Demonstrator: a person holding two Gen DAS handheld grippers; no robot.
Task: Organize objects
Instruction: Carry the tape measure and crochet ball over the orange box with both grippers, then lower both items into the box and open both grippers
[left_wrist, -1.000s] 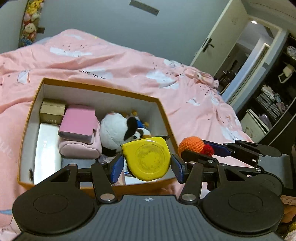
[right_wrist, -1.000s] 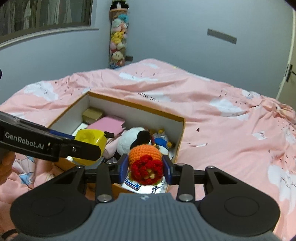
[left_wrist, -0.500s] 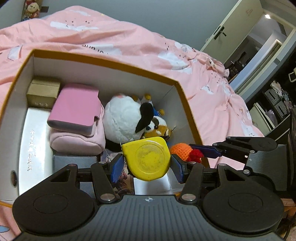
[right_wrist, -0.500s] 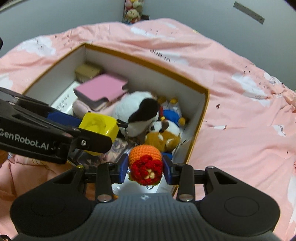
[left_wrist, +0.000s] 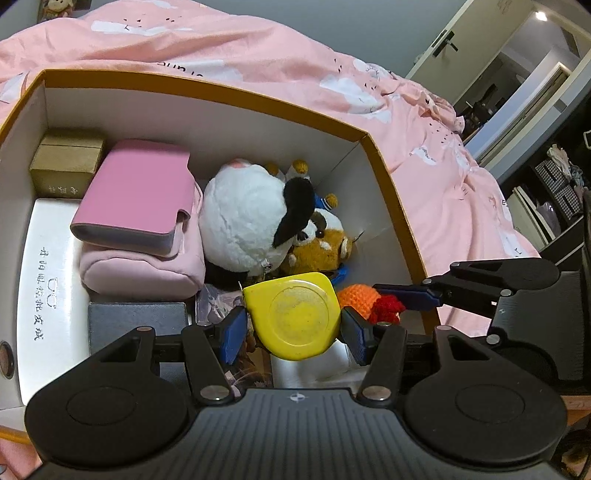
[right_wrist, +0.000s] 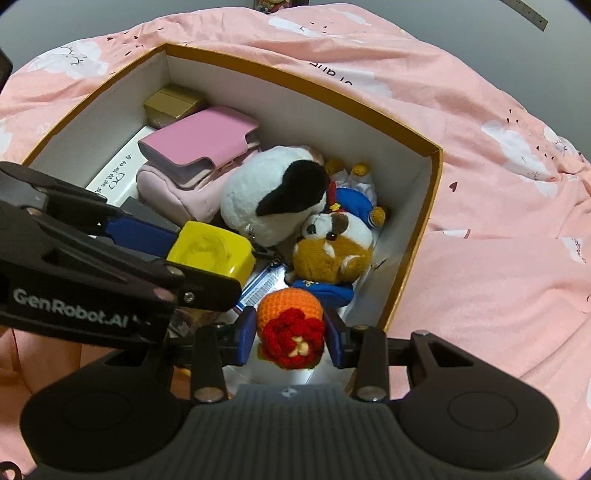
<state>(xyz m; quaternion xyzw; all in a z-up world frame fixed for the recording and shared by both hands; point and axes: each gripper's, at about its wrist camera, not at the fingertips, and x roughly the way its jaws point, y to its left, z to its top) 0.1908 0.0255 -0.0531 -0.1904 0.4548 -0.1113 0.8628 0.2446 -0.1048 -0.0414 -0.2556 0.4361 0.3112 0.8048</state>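
Note:
My left gripper is shut on a yellow tape measure and holds it over the near right part of an orange-rimmed white box. My right gripper is shut on an orange and red crocheted ball, just right of the tape measure, over the box's near right corner. The tape measure also shows in the right wrist view, and the ball in the left wrist view. The box lies on a pink bed cover.
The box holds a white and black plush, a brown plush, a blue-clad plush, a pink wallet on a pink pouch, a gold box, a white case and a grey block. A doorway is far right.
Both grippers have moved forward and down over the box, each still holding its object. The box now fills most of both views.

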